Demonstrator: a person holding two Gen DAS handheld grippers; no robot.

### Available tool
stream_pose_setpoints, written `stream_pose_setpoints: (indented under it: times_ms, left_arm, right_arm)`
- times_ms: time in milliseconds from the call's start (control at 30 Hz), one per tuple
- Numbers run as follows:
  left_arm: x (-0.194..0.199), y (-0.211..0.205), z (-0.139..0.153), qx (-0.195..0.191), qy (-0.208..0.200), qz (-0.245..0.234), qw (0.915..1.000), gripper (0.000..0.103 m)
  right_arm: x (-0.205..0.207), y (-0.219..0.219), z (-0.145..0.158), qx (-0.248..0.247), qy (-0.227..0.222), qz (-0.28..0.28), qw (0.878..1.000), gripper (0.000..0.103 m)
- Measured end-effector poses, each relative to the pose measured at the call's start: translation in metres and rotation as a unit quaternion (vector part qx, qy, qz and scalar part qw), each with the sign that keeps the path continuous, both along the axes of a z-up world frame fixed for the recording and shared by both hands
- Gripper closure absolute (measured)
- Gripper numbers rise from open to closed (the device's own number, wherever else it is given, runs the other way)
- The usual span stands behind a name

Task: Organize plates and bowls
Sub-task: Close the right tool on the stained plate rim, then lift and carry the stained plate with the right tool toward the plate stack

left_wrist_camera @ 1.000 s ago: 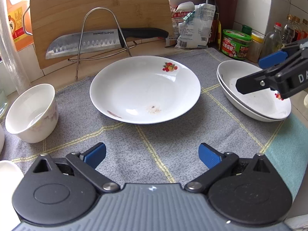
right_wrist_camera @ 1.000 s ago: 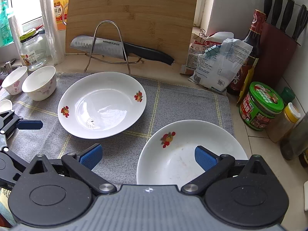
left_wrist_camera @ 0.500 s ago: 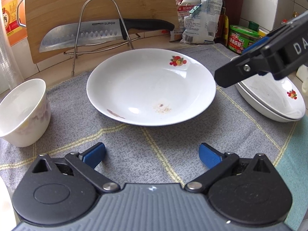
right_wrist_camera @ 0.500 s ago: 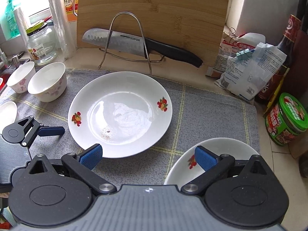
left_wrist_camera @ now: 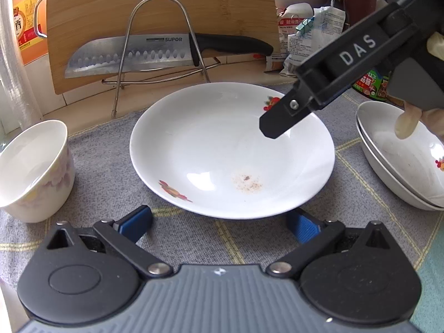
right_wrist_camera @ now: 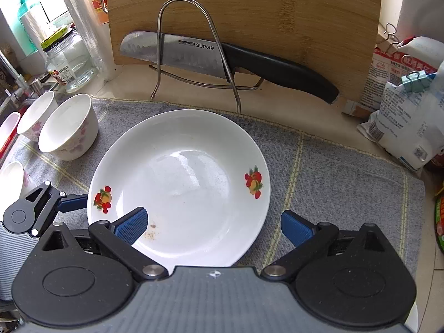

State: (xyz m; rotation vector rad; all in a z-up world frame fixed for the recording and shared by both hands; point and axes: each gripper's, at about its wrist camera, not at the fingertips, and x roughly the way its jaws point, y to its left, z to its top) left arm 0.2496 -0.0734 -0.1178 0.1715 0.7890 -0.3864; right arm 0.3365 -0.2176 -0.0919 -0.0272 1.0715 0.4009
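Note:
A white plate with fruit prints (left_wrist_camera: 230, 149) (right_wrist_camera: 180, 183) lies on the grey cloth (left_wrist_camera: 111, 172). My left gripper (left_wrist_camera: 219, 222) is open, just short of the plate's near rim. My right gripper (right_wrist_camera: 213, 227) is open and hangs over the plate's right edge; in the left wrist view one of its black fingers (left_wrist_camera: 280, 119) reaches over the plate. Two stacked plates (left_wrist_camera: 402, 155) sit at the right. A white flowered bowl (left_wrist_camera: 33, 169) (right_wrist_camera: 69, 127) stands left of the plate, with another bowl (right_wrist_camera: 36, 116) behind it.
A knife (right_wrist_camera: 222, 58) rests on a wire rack (right_wrist_camera: 194, 47) against a wooden cutting board (right_wrist_camera: 244, 14) at the back. Food bags (right_wrist_camera: 408, 102), a glass jar (right_wrist_camera: 66, 58) and bottles line the counter edges. A third white dish (right_wrist_camera: 11, 174) sits at far left.
Both grippers have closed in on the middle plate. The right gripper swung left from above the stacked plates to over the middle plate. Both stayed open.

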Motion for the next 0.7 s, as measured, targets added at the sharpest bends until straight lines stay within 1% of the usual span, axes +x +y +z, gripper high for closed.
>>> stream_pose_setpoints:
  times_ms: [100, 267, 700]
  left_arm:
    - [0.001, 0.0, 0.0, -0.001, -0.002, 0.0, 1.0, 0.0]
    - [0.002, 0.0, -0.001, -0.002, -0.004, -0.004, 1.0, 0.0]
    - [0.008, 0.001, -0.001, -0.002, -0.007, -0.023, 0.9997, 0.0]
  right_arm:
    - [0.014, -0.002, -0.01, 0.006, 0.018, 0.0, 1.0, 0.0]
    - [0.034, -0.007, -0.023, 0.033, 0.054, -0.001, 0.998, 0.0]
    - [0.062, 0.0, -0.025, 0.058, 0.052, 0.033, 0.996, 0.0]
